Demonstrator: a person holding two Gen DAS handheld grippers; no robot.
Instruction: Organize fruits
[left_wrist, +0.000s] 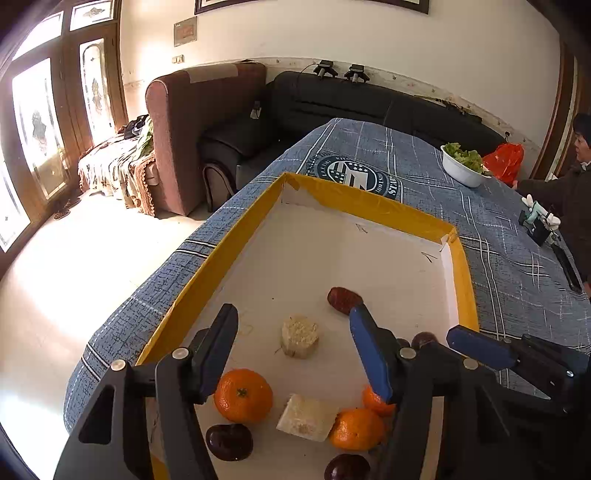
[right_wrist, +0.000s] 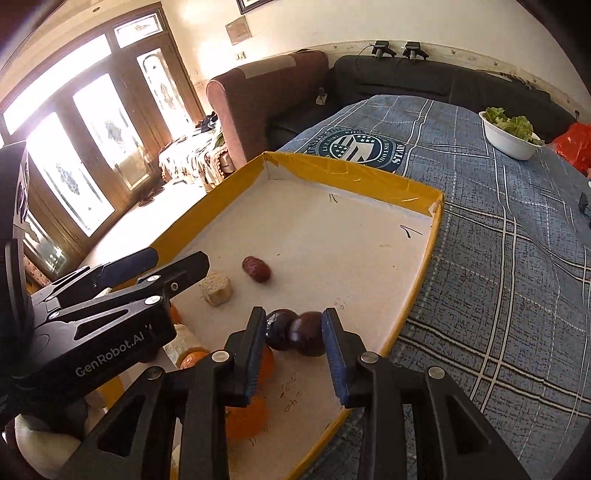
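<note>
Between my right gripper (right_wrist: 293, 354) fingers sit two dark plums (right_wrist: 295, 334), low in the frame; the pads look just apart from them, I think. My left gripper (left_wrist: 295, 347) stands spread over a pale chunk (left_wrist: 300, 336). Oranges (left_wrist: 243, 395) lie lower in the yellow-rimmed tray (left_wrist: 236, 240), a red date (left_wrist: 343, 300) farther up.

My left gripper (left_wrist: 293, 349) is black, with two long fingers (left_wrist: 371, 356) that wear blue pads on the inside. Round silver screws (left_wrist: 181, 353) shine low in the frame. My right gripper (right_wrist: 295, 354) looks the same: black arms, ridged blue pads, silver screws. At the left of the right wrist view, white letters (right_wrist: 110, 352) on the black body read "GenRobot.AI".
</note>
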